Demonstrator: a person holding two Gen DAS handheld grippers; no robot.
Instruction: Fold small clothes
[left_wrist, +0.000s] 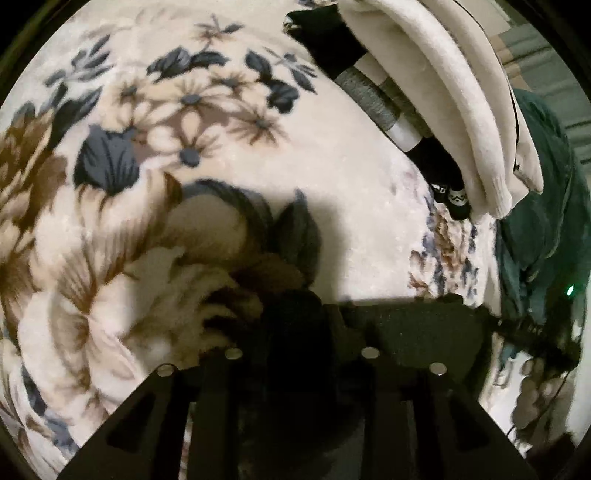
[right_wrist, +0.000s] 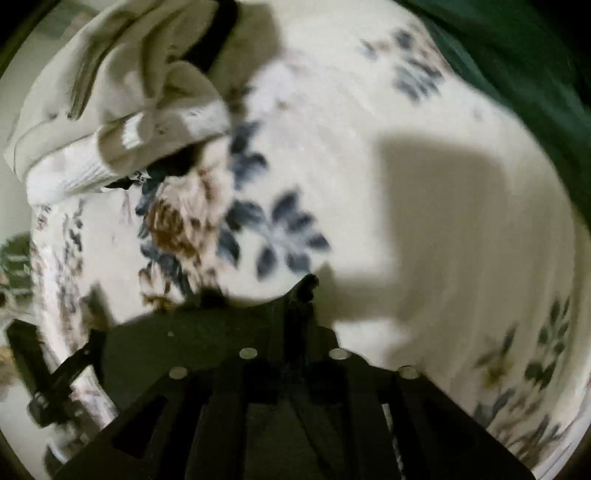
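Black cloth (left_wrist: 295, 325), a small dark garment, is pinched in both our grippers. Our left gripper (left_wrist: 299, 354) has narrow fingers closed on one end, and our right gripper (right_wrist: 295, 354) clamps the other, a tuft (right_wrist: 306, 286) poking past its tips. The piece seems to span sideways between our hands, above the floral blanket (left_wrist: 354, 177). Folded beige clothes (left_wrist: 461, 103) lie well apart, beyond both grippers.

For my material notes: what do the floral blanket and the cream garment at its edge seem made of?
Floral blanket: looks like plush fleece, matte, with soft fuzzy pile and blurred print edges. Cream garment: probably a cotton-like knit, matte, with a ribbed cuff visible in the right wrist view; fibre uncertain.
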